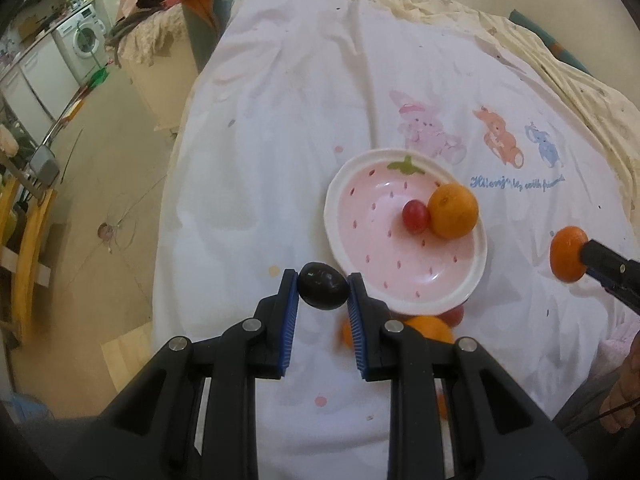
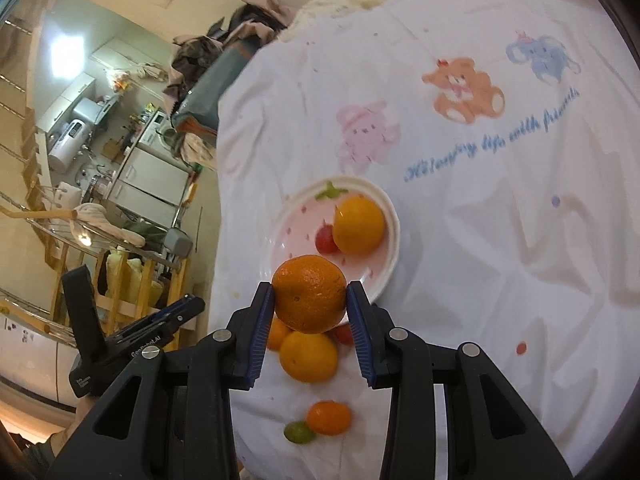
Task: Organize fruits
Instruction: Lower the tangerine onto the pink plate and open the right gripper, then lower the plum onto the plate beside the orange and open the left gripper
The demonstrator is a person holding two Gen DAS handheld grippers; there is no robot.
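Observation:
My left gripper (image 1: 323,291) is shut on a dark grape (image 1: 323,291), held just left of the pink strawberry plate (image 1: 440,292). On the plate lie a red grape (image 1: 415,217) and an orange (image 1: 454,211). My right gripper (image 2: 310,298) is shut on an orange (image 2: 309,293) above the plate's near rim (image 2: 382,280); this gripper (image 1: 582,256) and its orange (image 1: 566,254) also show at the right of the left wrist view. Loose on the cloth below are oranges (image 2: 309,356), a small orange fruit (image 2: 329,417), a green grape (image 2: 299,432) and a red grape (image 2: 344,334).
A white cloth with cartoon animals (image 1: 500,136) covers the table (image 1: 280,160). The table's edge drops off on the left to a floor (image 1: 112,184) with a wooden rack (image 1: 28,240) and a washing machine (image 1: 82,36). A hand (image 1: 624,392) shows at the lower right.

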